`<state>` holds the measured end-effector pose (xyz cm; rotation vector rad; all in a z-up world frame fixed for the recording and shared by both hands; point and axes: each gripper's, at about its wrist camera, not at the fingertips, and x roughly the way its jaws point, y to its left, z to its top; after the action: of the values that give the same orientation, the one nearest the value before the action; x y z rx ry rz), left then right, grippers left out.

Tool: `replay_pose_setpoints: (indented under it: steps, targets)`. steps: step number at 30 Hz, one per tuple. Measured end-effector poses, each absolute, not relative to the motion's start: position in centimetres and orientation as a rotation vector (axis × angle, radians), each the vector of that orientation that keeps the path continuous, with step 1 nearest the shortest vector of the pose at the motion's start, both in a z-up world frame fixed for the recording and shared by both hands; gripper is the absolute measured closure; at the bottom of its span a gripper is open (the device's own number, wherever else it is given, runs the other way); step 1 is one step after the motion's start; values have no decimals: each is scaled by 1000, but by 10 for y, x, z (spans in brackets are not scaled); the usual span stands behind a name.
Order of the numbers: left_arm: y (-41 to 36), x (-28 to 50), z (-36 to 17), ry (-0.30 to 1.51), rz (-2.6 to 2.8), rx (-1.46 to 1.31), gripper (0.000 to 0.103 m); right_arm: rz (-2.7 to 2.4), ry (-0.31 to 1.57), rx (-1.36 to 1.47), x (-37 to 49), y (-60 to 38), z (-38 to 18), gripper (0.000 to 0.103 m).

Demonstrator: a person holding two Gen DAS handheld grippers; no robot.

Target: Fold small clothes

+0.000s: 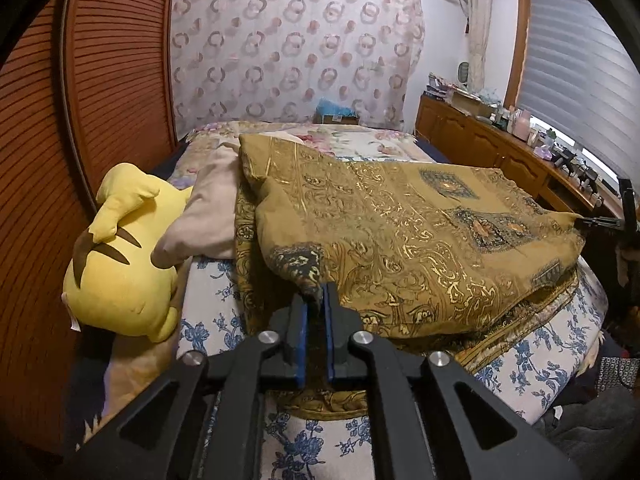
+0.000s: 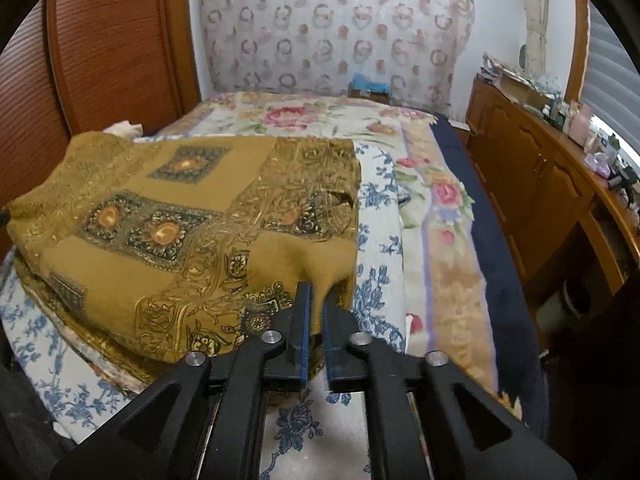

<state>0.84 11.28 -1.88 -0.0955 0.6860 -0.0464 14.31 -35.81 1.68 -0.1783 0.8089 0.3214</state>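
A mustard-yellow cloth point(image 1: 420, 232) with gold scrollwork and dark medallions lies folded over on the bed, and it also fills the left half of the right wrist view point(image 2: 172, 232). My left gripper point(image 1: 316, 292) is shut on the cloth's near left corner, which rises in a small peak into the narrow gap between the blue pads. My right gripper point(image 2: 317, 292) pinches the near right corner, and the cloth fills the slim gap between its pads. That corner is blurred at the tips. Both grippers point down at the bed's near edge.
A blue-flowered white sheet point(image 1: 312, 440) covers the bed under the cloth. A yellow plush toy point(image 1: 120, 256) and a beige pillow point(image 1: 208, 216) lie at the left by a slatted wooden door point(image 1: 100, 92). A wooden sideboard point(image 2: 552, 192) with clutter runs along the right.
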Motion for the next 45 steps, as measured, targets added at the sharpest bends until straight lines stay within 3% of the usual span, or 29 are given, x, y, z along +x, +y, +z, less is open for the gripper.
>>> replay_pose_setpoints:
  steps: [2,4,7,27,45]
  targets:
    - [111,7,-18,685,-43,-95,90,295,798,-196,141,-355,17,89]
    - [111,5,-17,678,-42,-96,76,292,779,-206,138,-353,20,79]
    - [111,5,-20,684,-35,-105,71,296,747,-220,132,-346,24,65]
    - [124,28,-67,804,30,-104,63,505,845,-258,131,-259,-35,65]
    - [133,34,-80,824,63,-116,57,508,845,-243,127,-261,-39,64]
